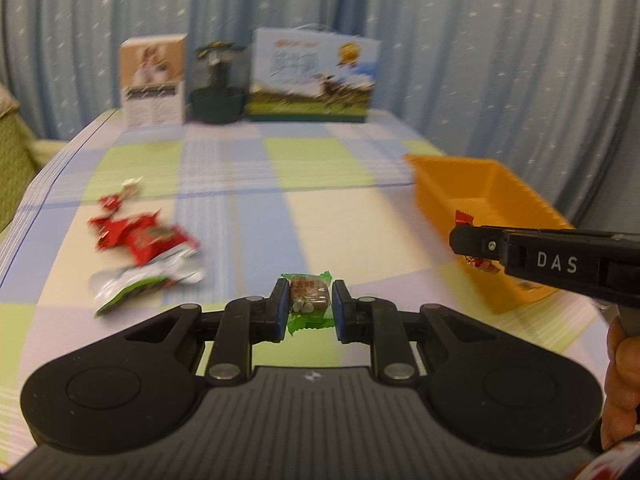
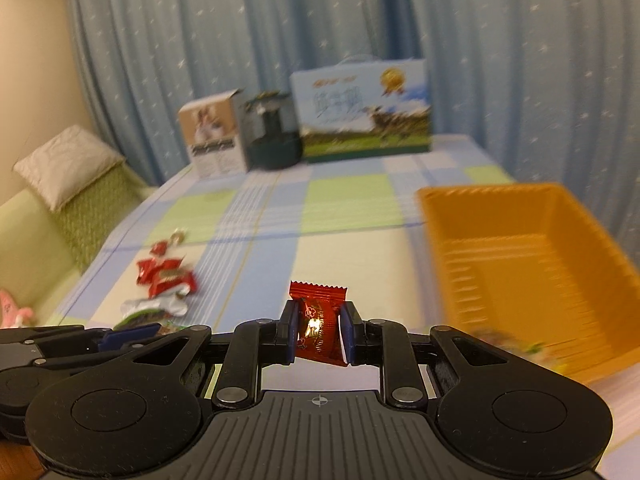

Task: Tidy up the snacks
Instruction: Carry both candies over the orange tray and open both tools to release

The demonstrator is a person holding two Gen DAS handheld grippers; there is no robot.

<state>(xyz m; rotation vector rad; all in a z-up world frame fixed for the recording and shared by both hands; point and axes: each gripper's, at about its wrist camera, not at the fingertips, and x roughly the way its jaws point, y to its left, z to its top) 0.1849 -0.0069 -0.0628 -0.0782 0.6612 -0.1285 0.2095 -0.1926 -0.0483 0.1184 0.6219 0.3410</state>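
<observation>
Both grippers hold sweets: left gripper (image 1: 307, 305) pinches a green-wrapped candy (image 1: 309, 300), right gripper (image 2: 319, 330) pinches a red candy (image 2: 319, 326). Next, I think, each drops its sweet into the orange bin (image 2: 532, 256) nearby.

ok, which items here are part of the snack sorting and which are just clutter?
Job:
- green candy in left gripper
- red candy in right gripper
- orange bin
- loose snack pile

Clutter:
- rabbit box
- dark green appliance
- blue gift box
- pillow
</observation>
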